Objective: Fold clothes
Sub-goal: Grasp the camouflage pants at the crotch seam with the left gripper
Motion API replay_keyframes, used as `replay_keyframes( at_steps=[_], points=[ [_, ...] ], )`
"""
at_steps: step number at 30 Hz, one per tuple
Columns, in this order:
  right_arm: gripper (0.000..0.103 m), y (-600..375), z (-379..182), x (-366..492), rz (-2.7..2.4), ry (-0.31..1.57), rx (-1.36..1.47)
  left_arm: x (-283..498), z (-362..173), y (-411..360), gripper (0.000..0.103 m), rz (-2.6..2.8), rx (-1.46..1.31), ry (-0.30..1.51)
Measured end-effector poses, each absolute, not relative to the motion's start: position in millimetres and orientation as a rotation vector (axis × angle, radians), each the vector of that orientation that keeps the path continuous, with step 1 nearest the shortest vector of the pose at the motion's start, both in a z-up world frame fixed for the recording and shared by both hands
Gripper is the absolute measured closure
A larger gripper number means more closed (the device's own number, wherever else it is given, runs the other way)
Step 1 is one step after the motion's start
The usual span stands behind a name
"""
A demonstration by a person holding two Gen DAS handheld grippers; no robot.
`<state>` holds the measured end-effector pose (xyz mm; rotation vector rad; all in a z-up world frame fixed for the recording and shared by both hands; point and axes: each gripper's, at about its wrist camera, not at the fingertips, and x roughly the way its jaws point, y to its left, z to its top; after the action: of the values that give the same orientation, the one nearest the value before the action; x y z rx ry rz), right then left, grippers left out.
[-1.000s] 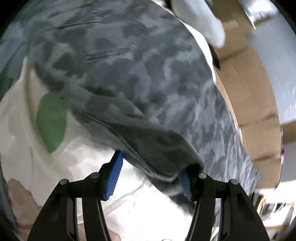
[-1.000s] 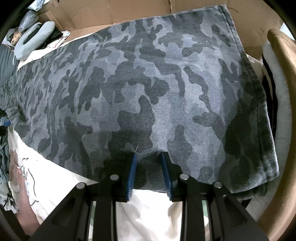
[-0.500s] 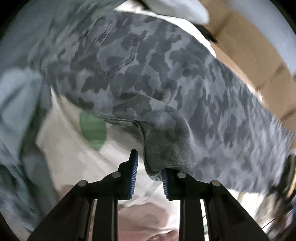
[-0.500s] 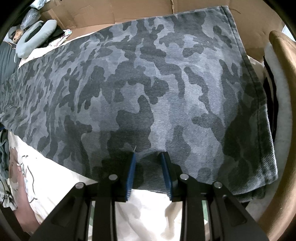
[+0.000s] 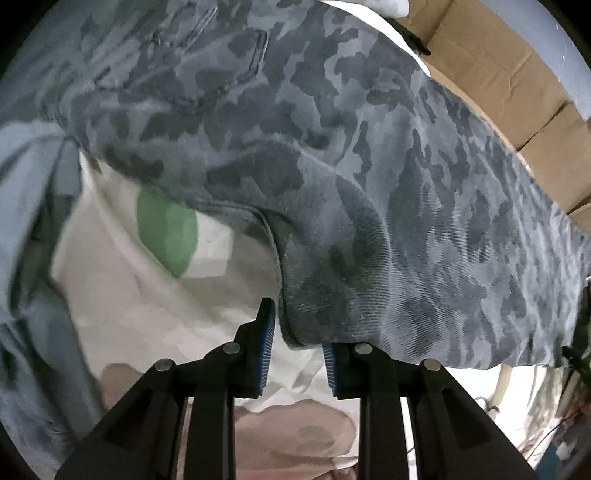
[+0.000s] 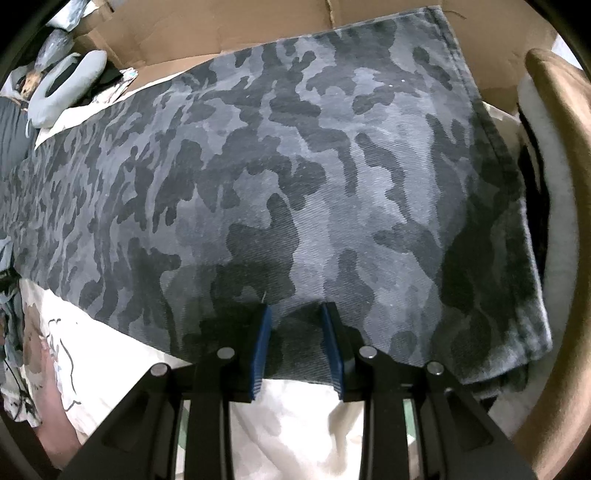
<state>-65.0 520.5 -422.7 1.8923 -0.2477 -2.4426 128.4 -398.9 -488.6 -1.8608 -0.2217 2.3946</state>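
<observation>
Camouflage trousers (image 6: pixel 295 177): grey camo-print cloth spread long and flat over a white printed sheet (image 6: pixel 295 424), which looks like bedding; one squared hem end lies by the right gripper, and the pocketed seat end (image 5: pixel 229 66) lies by the left gripper.
Long axis: runs side to side across the person, from the hem at the right-hand end to the seat and pockets at the left-hand end; each gripper meets the near long edge at its own end.
Layers: at the hem a second edge shows under the top one (image 6: pixel 509 376), so the legs seem stacked one on the other.
Surroundings: flattened cardboard (image 6: pixel 229 29) lies past the far edge; a tan and white garment (image 6: pixel 554 184) lies just beside the hem.
Right gripper (image 6: pixel 297 347): jaws partly closed, standing over the near edge close to the hem; the cloth between them lies flat, and I cannot tell whether it is pinched.
Left gripper (image 5: pixel 297 354): jaws drawn in on a bunched fold of the crotch-side edge, which rises between the blue pads (image 5: pixel 266 354) and looks held.
Coming move, as a judgement: with an end at each gripper, a fold would bring one end along the long axis toward the other; the pictures do not settle which.
</observation>
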Motion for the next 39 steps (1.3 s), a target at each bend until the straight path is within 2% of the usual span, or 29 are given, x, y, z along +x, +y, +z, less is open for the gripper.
replay_keyframes(
  at_steps=[4, 7, 9, 11, 12, 14, 15, 17, 19, 27, 32, 39],
  points=[
    [0.077, 529, -410, -56, -2.472, -0.355, 1.869, 131, -500, -404, 0.079, 2.37, -1.819, -0.303],
    [0.077, 535, -400, -49, -2.492, -0.436, 1.85, 129, -501, -406, 0.079, 2.376, -1.795, -0.276],
    [0.077, 531, -394, -52, -2.5, -0.49, 1.842, 127, -499, -406, 0.079, 2.368, -1.794, -0.21],
    [0.077, 512, -400, -12, -2.508, -0.534, 1.838, 124, -496, -407, 0.087, 2.368, -1.802, -0.154],
    [0.077, 503, -404, 8, -2.511, -0.556, 1.836, 122, -494, -408, 0.087, 2.364, -1.807, -0.145],
    [0.076, 460, -405, -53, -2.512, -0.607, 1.84, 119, -486, -409, 0.088, 2.374, -1.801, -0.107],
    [0.076, 470, -398, -52, -2.512, -0.63, 1.841, 118, -484, -409, 0.088, 2.375, -1.802, -0.09],
    [0.066, 469, -408, -58, -2.52, -0.654, 1.844, 116, -479, -408, 0.09, 2.369, -1.81, -0.062],
    [0.062, 479, -408, -48, -2.532, -0.675, 1.842, 114, -474, -408, 0.09, 2.367, -1.821, -0.04],
    [0.061, 495, -401, -27, -2.55, -0.78, 1.777, 110, -457, -383, 0.091, 2.385, -1.831, 0.098],
    [0.061, 496, -398, -18, -2.557, -0.855, 1.744, 111, -447, -402, 0.09, 2.396, -1.813, -0.015],
    [0.061, 490, -405, -21, -2.548, -0.943, 1.737, 110, -436, -403, 0.09, 2.411, -1.762, -0.053]
  ],
)
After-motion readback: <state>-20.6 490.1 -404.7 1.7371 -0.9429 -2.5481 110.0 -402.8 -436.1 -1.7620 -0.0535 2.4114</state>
